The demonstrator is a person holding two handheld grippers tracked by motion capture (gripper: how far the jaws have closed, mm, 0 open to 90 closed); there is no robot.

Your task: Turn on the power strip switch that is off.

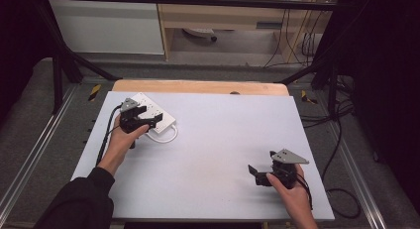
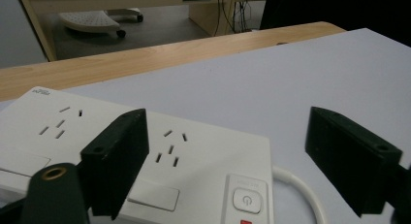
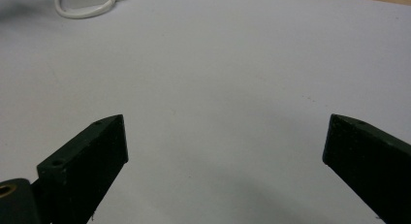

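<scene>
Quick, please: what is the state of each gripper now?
Left gripper: open over the power strip, holding nothing.
Right gripper: open, holding nothing.

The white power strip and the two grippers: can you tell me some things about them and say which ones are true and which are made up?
1. The white power strip lies at the far left of the table. True.
2. The left gripper squeezes the power strip tight. False: its jaws stand wide apart above the strip, pressing on nothing.
3. The right gripper holds a plug. False: its jaws are open with only bare table between them.
4. The power strip has a power button near the end where its white cable comes out. True.
5. Something is plugged into the strip's sockets. False: the sockets in the left gripper view are free.
</scene>
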